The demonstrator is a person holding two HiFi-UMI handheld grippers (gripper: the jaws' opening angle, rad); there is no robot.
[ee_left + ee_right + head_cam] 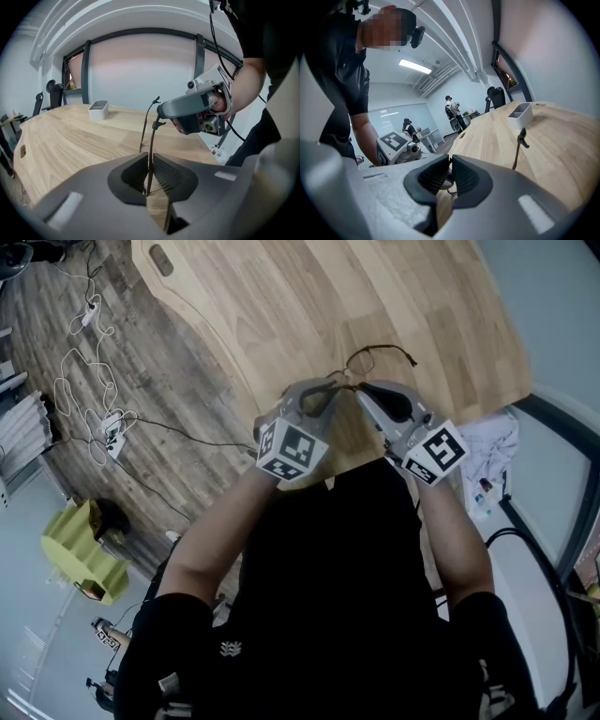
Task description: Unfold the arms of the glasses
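1. Wooden table [281, 306]: fills the upper part of the head view, with its curved edge toward the person.
2. Person [328, 615]: black short sleeves, both forearms reaching forward. One gripper is in each hand, over the near table edge.
3. Left gripper [149, 176]: jaws clenched on a thin dark bar of the glasses. The bar runs up out of the pads, close to upright.
4. Right gripper [450, 176]: jaws pinched almost together on a thin wire part of the same frame. Its tip sits just beside the left gripper's tip, and the two bodies angle in toward each other.
5. White box [98, 110]: small open tray on the far part of the table, well apart from both grippers.
6. Glasses [375, 360]: thin dark wire frame, held between the two gripper tips over the near table edge.
   - The lens rim lies on the far side of the tips.
   - One arm juts out to the right in the head view.
   - Can't tell if the frame touches the wood.
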